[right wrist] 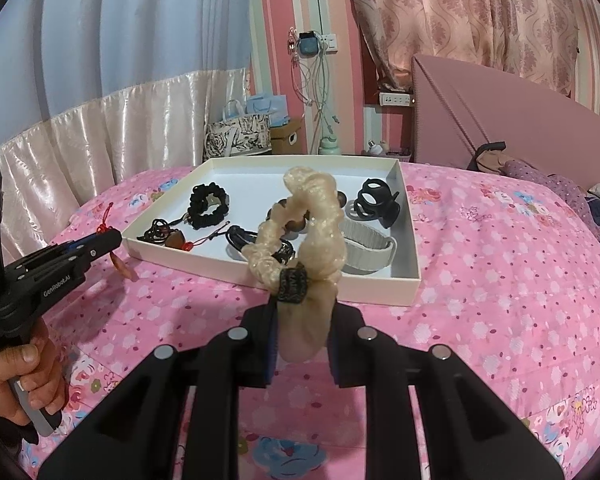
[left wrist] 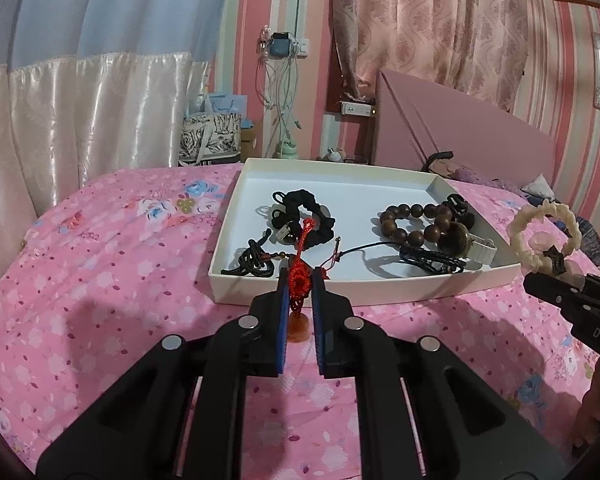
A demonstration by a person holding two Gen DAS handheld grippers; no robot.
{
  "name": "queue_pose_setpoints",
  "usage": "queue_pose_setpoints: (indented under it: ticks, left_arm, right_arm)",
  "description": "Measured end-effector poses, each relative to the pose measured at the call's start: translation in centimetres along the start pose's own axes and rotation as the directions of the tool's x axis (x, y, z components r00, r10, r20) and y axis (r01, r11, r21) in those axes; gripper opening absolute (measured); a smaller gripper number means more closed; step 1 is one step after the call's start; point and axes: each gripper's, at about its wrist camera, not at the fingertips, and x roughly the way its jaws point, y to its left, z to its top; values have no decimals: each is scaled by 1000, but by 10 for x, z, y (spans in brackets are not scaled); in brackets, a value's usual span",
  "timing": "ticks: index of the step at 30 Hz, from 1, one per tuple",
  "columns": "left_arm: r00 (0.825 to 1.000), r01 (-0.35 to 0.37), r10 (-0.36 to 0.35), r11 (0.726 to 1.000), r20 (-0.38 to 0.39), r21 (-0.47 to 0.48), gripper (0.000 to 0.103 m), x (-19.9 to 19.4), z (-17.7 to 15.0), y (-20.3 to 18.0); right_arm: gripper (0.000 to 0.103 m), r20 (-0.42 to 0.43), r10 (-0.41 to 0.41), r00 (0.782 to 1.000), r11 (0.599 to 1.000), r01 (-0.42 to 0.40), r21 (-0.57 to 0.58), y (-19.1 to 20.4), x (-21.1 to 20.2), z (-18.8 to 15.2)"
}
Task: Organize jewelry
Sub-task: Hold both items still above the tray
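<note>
Jewelry is kept in a white box [left wrist: 380,288] that is set on a bed with a pink flowered cover [left wrist: 100,280]. A red knotted charm [left wrist: 300,280] is pinched by the left tongs [left wrist: 300,284] just in front of the near wall of the box. Its red cord is seen going up over the box edge, and an orange bead hangs below the pads. A cream scrunchie [right wrist: 300,224] with a small black band is gripped by the right tongs [right wrist: 302,320], and it is held up above the bed, in front of the box. Inside the box, a black scrunchie [left wrist: 308,216] is laid on the left side. A brown bead bracelet [left wrist: 416,220] is laid to its right. A black hair claw [right wrist: 376,200] is seen by the far right wall, with a white strap [right wrist: 368,252] just beside it. Some black cords [left wrist: 252,260] are laid near the front left corner.
</note>
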Motion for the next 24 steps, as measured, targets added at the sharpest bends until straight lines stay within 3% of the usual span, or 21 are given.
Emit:
queue_pose_setpoints:
  ticks: [24]
  left_arm:
    - [1000, 1, -1, 1000, 0, 12, 10, -3, -2, -1]
  right_arm:
    - [22, -6, -2, 1000, 1000, 2, -1, 2, 2, 0]
